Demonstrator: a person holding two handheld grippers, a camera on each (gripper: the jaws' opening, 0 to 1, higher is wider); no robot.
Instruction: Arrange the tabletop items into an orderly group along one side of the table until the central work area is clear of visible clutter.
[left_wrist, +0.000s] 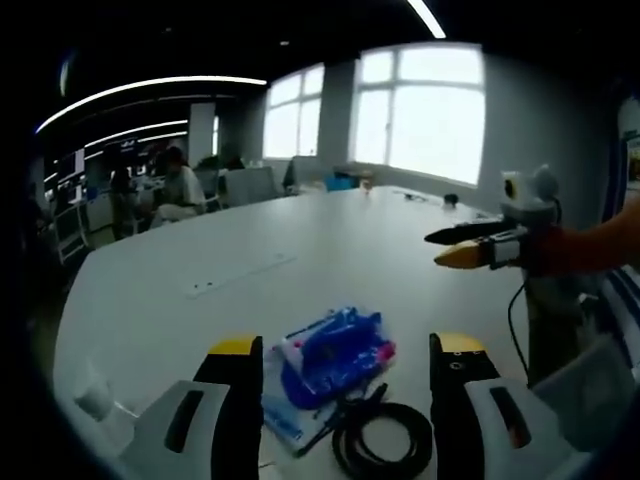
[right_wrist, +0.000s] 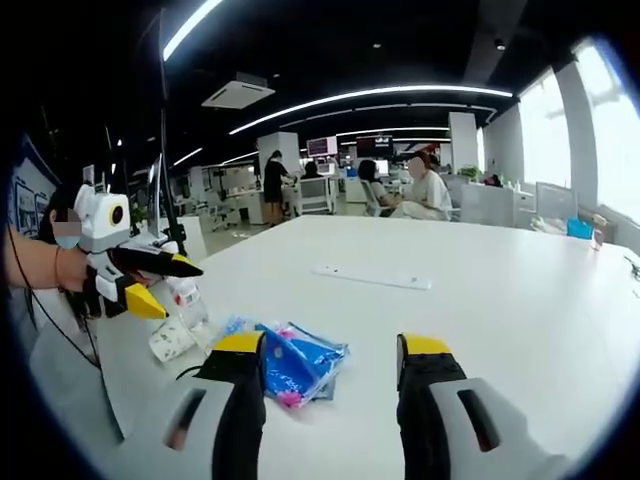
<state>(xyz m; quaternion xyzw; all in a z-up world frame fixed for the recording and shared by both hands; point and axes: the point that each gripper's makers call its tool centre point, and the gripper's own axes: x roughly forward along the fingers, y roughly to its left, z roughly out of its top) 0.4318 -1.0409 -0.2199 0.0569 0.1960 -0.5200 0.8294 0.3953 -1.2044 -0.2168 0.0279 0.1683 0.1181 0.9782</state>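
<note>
1. The left gripper (left_wrist: 345, 365) has its jaws spread wide and holds nothing; a blue plastic packet (left_wrist: 328, 362) with pink and white print lies flat on the white table (left_wrist: 250, 270) between its two jaws.
2. Just beyond the packet, toward the right jaw, lies a black coiled cable (left_wrist: 385, 440).
3. The right gripper (right_wrist: 330, 365) also stands wide and empty; the crinkled blue packet (right_wrist: 295, 362) lies beside its left jaw.
4. A small clear bottle (right_wrist: 187, 300) stands left of that claw.
</note>
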